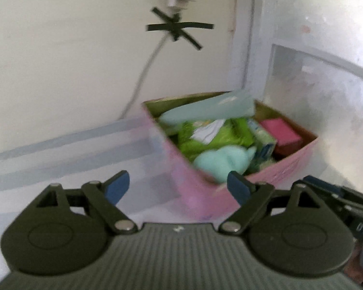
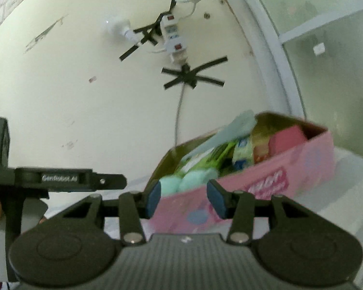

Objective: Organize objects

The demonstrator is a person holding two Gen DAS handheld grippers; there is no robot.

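Observation:
A pink cardboard box (image 1: 200,193) stands on a white surface by the wall, packed with things: a mint soft toy (image 1: 220,162), green packets (image 1: 215,137), a pink block (image 1: 282,131) and a pale teal flat piece (image 1: 210,111) leaning across the top. My left gripper (image 1: 177,187) is open and empty just before the box's near corner. In the right wrist view the pink box (image 2: 266,181) lies ahead; my right gripper (image 2: 185,199) is open and empty at its near wall, with the mint toy (image 2: 186,183) just behind.
A cream wall (image 1: 60,60) rises behind, with a power strip (image 2: 173,38) and a cable (image 1: 142,77) taped on with black tape. A white frosted cabinet door (image 1: 321,91) stands to the right. The left gripper's body (image 2: 60,181) shows at the right view's left edge.

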